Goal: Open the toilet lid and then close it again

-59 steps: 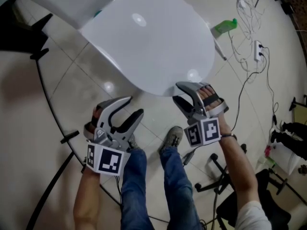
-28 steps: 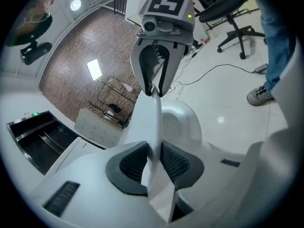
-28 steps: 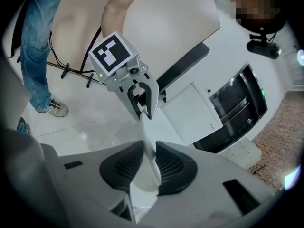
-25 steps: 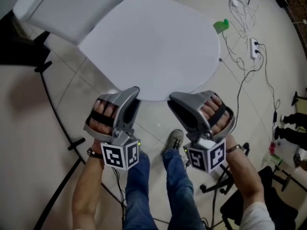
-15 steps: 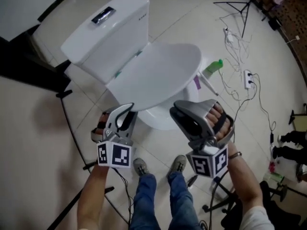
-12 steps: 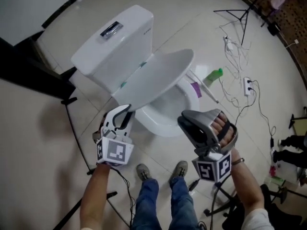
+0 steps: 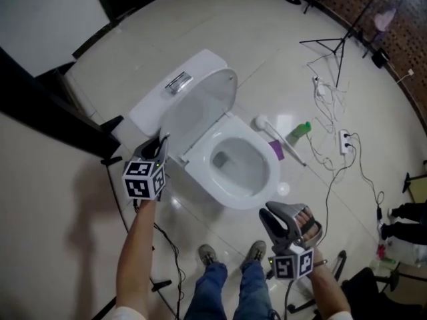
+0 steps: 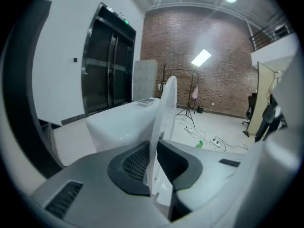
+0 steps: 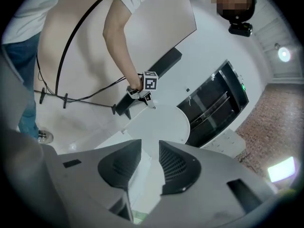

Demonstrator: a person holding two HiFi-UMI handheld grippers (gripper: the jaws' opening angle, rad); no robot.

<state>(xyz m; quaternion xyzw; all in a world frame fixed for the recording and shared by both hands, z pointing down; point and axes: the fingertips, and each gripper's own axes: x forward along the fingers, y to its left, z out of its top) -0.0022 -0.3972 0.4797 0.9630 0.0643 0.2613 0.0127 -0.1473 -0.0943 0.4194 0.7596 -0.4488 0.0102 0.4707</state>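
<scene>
**Toilet with lid raised: edges, clearances, markings**

- **Toilet lid** [image 7: 200,105]: stands upright, tipped back toward the tank [image 7: 152,109]. The left gripper view shows it edge-on as a thin white blade [image 8: 164,108].
- **Left gripper** [image 7: 159,148]: its pads are clamped on the lid's outer edge, on the side away from the brush. The edge runs straight between them [image 8: 153,161]. The marker cube [image 7: 143,179] sits just behind the jaws.
- **Right gripper** [image 7: 284,217]: low, in front of the bowl's front rim and apart from it, beside the right shoe [image 7: 257,251]. Its jaws have just been opening and stand at a narrow gap with nothing between them [image 9: 150,163]. Only the lid [image 9: 159,122] shows beyond.
- **Bowl** [image 7: 267,179]: uncovered, with the seat ring down.
- **Flush button** [image 7: 178,82]: on the tank top, just beside the lid's upper edge.
- **Close quarters, left:** a dark panel [image 7: 53,119] and its black foot [image 7: 110,159] lie near the left gripper. A black cable [image 7: 167,242] trails across the floor under that arm.
- **Close quarters, right:** a toilet brush [image 7: 261,122], a green bottle [image 7: 299,132] and a power strip [image 7: 345,139] with loose white leads lie on the tiles. A tripod stand [image 7: 337,42] is farther off.
- **Open room:** bare tiled floor [image 7: 253,25] lies beyond the tank, and a strip of it separates the bowl front from the shoes.
- **Markings:** the cubes carry black-and-white square patterns. Any print on the bottle or tank is too small to read.
</scene>
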